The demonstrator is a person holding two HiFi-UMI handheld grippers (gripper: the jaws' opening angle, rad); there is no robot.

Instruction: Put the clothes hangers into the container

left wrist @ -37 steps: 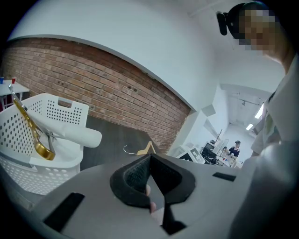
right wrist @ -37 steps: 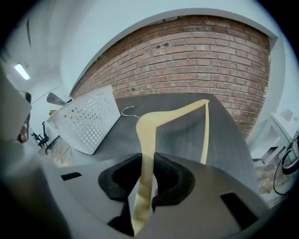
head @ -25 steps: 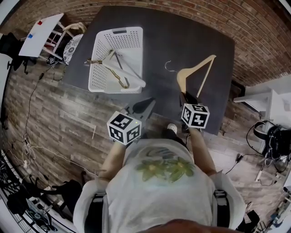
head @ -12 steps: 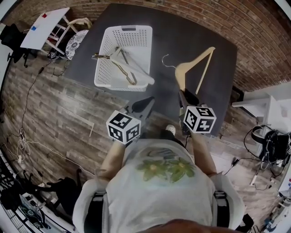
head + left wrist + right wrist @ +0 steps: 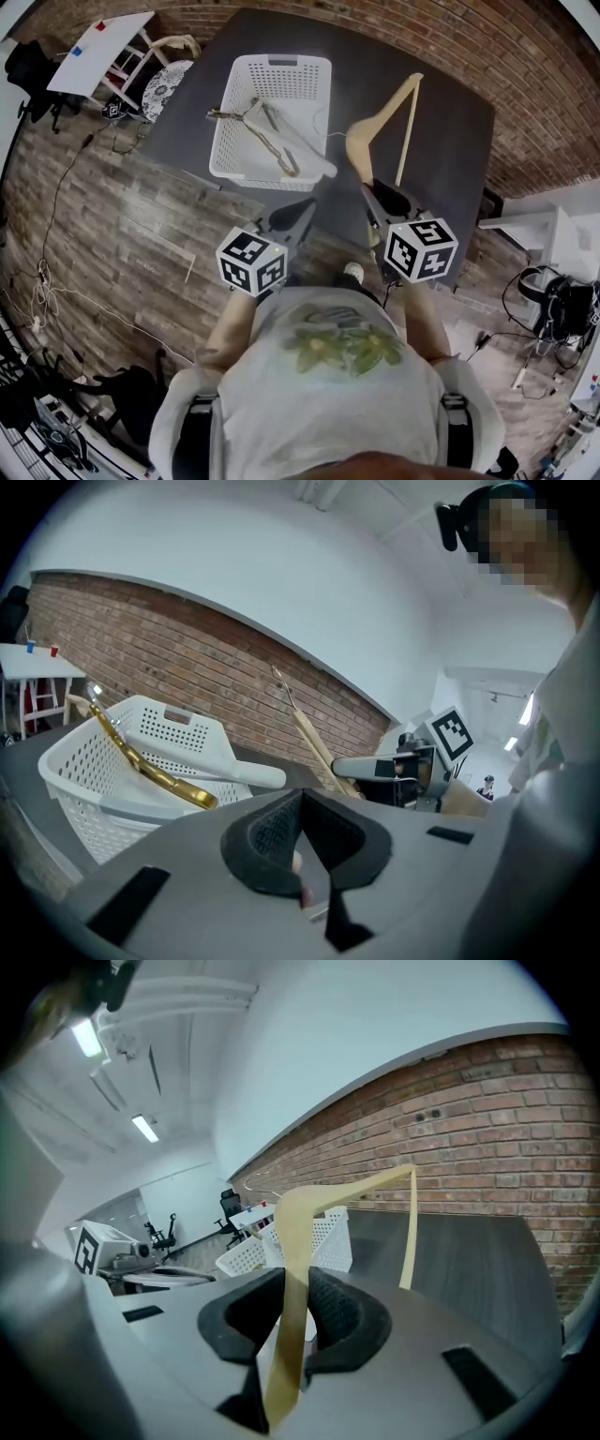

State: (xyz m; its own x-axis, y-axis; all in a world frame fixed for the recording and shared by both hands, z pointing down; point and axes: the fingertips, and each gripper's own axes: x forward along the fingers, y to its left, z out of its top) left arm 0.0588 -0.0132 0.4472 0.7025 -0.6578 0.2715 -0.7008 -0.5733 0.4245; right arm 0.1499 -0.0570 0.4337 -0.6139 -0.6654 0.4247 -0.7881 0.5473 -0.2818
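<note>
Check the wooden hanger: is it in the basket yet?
Out: the right gripper holds the wooden hanger beside the basket.

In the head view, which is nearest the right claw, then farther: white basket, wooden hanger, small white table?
1. Wooden hanger, held in the right claw itself.
2. White basket, to its left.
3. Small white table, far upper left.

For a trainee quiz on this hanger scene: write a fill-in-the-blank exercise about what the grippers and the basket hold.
1. The hanger clamped in the right gripper is made of ____.
2. The perforated basket on the dark table is ____ in colour.
3. The metal hanger lying in the basket is ____-coloured.
4. The left gripper, jaws together, holds ____.
Missing words: wood; white; gold; nothing.
</note>
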